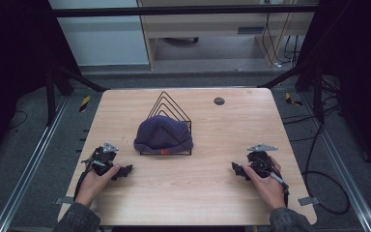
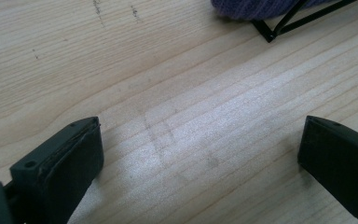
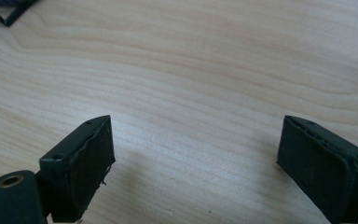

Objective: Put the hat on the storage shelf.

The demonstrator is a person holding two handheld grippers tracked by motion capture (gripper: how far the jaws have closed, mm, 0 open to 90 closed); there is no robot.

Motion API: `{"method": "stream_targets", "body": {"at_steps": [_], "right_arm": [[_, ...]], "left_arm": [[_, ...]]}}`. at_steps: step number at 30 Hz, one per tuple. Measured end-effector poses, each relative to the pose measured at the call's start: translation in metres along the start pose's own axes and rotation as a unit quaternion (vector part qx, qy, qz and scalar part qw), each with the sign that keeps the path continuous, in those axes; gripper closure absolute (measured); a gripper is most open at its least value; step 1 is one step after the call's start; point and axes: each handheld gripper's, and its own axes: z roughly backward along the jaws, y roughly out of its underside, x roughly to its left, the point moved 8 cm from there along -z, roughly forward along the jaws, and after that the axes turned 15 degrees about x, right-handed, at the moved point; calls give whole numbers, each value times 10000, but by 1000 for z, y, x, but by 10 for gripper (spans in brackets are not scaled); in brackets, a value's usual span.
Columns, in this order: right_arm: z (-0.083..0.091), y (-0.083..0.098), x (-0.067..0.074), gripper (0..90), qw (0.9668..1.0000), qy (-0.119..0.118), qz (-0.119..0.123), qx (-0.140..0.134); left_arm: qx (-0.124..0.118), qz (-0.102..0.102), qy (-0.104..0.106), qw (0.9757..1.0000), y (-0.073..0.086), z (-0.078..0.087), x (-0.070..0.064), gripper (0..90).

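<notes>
I have both grippers resting low on the wooden table (image 1: pixel 198 193), the left gripper (image 1: pixel 121 173) and right gripper (image 1: pixel 239 170) each with jaws spread wide over bare wood, gripping nothing. The purple knit hat (image 1: pixel 163 134) sits draped over the black wire rack (image 1: pixel 170 112) at the table's middle, between my hands and farther out, so I judge either side can reach its brim evenly

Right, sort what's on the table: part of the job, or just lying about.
Part of the job:
hat, draped over the front of the wire rack
left gripper, open, on the table
right gripper, open, on the table

Lying about:
dark round disc near the far edge of the table
</notes>
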Motion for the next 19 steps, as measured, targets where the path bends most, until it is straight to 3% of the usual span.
{"method": "stream_targets", "body": {"at_steps": [7,12,19], "right_arm": [[-7,5,5,87,9991,227,326,157],[-11,6,9,57,9986,273,385,-226],[-10,8,11,57,9985,236,440,-228]], "left_arm": [[-15,7,-4,10000,-1,0,-1,0],[-30,17,0,10000,-1,-1,-1,0],[-28,-1,2,10000,-1,-1,-1,0]]}}
